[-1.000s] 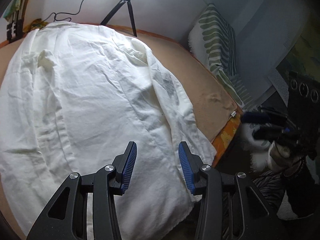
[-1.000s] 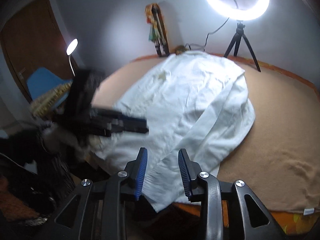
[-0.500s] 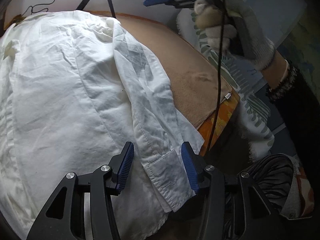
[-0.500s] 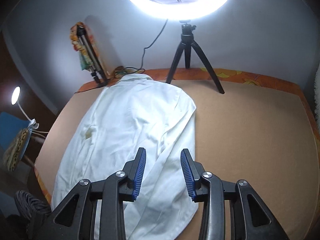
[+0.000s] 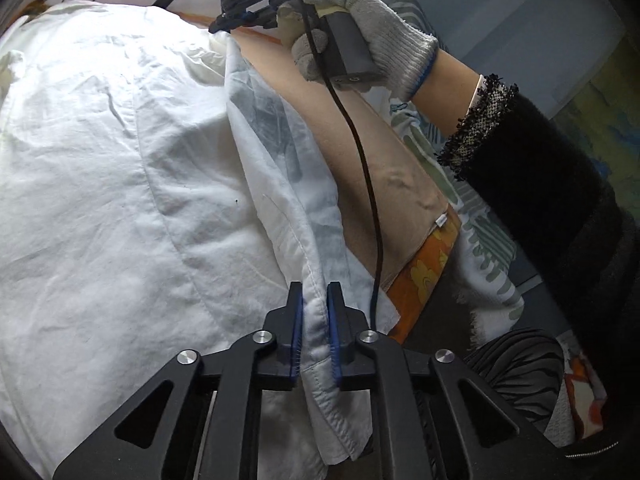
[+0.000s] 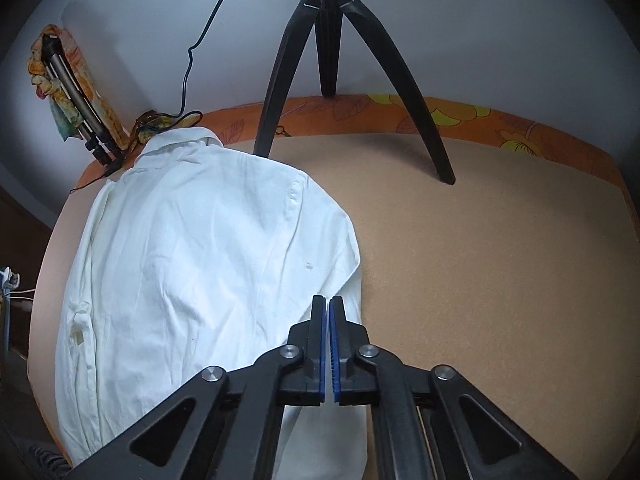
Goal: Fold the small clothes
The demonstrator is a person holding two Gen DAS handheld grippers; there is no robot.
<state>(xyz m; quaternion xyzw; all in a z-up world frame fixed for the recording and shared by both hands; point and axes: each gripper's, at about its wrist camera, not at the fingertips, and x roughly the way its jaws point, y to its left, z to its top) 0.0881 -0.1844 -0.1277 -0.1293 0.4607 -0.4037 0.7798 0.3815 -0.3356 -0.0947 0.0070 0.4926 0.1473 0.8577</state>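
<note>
A white long-sleeved shirt (image 5: pixel 120 184) lies spread on a tan bed surface (image 5: pixel 360 128), collar at the far end. My left gripper (image 5: pixel 314 300) is shut on the sleeve's cuff end (image 5: pixel 320 360) near the bed's front edge and holds it raised. The right gripper shows in the left wrist view (image 5: pixel 228 26), held by a gloved hand, shut on the sleeve near the shoulder. In the right wrist view the shirt (image 6: pixel 192 264) lies to the left, and my right gripper (image 6: pixel 328 308) has its jaws pressed together at the shirt's right edge; the pinched cloth is hidden.
A black tripod (image 6: pixel 332 60) stands on the far side of the bed (image 6: pixel 500 260), with a cable (image 6: pixel 192 52) beside it. An orange flowered edge (image 6: pixel 480 116) borders the bed. A striped pillow (image 5: pixel 480 240) lies off the bed's right side. A folded tripod (image 6: pixel 76 92) leans at the far left.
Both grippers have shut. My left closed on the sleeve cuff and lifted it. My right moved forward and down to the shirt's shoulder edge and closed there.
</note>
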